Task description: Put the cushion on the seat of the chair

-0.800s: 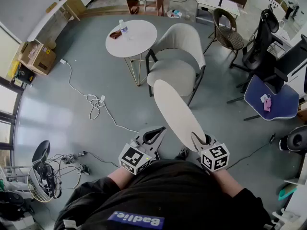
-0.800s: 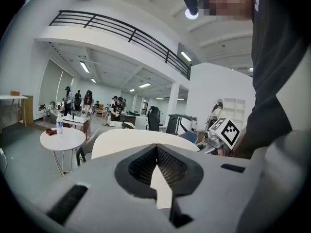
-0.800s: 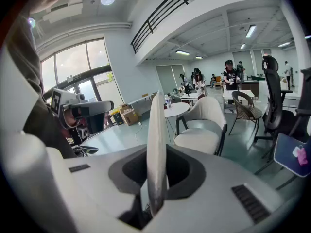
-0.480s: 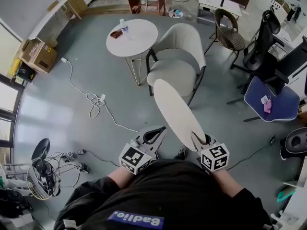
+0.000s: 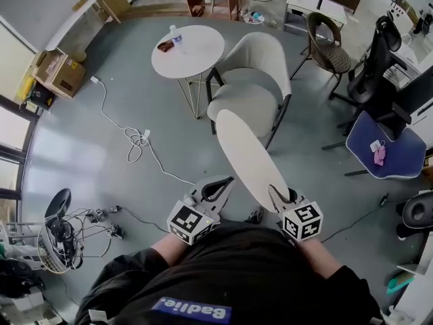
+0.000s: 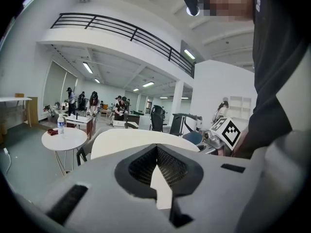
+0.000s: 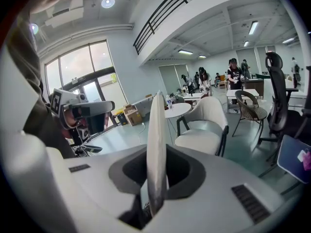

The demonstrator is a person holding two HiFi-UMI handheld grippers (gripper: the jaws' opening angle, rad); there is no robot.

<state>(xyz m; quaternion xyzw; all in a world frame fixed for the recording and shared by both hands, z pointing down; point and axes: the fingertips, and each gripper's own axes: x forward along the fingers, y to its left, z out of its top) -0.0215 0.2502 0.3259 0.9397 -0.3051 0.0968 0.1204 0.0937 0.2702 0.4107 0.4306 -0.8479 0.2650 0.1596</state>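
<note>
The cushion (image 5: 247,156) is a flat off-white oval that slants up from my right gripper (image 5: 279,197) toward the chair. That gripper is shut on the cushion's near end; in the right gripper view the cushion (image 7: 156,144) stands edge-on between the jaws. The chair (image 5: 249,93) is a beige armchair with black legs just beyond the cushion's far tip, and its seat (image 7: 200,141) is bare. My left gripper (image 5: 216,189) hangs to the left of the cushion, shut and holding nothing. In the left gripper view the cushion (image 6: 138,141) fills the space behind the jaws.
A round white table (image 5: 196,59) with a bottle (image 5: 175,38) stands left of the chair. A white cable (image 5: 135,141) snakes over the grey floor. A blue office chair (image 5: 382,147) and a wicker chair (image 5: 328,42) stand to the right. Cardboard boxes (image 5: 57,76) sit far left.
Only the head view has shifted a little. Both grippers and the cushion keep their places, and the right gripper's hold is unchanged.
</note>
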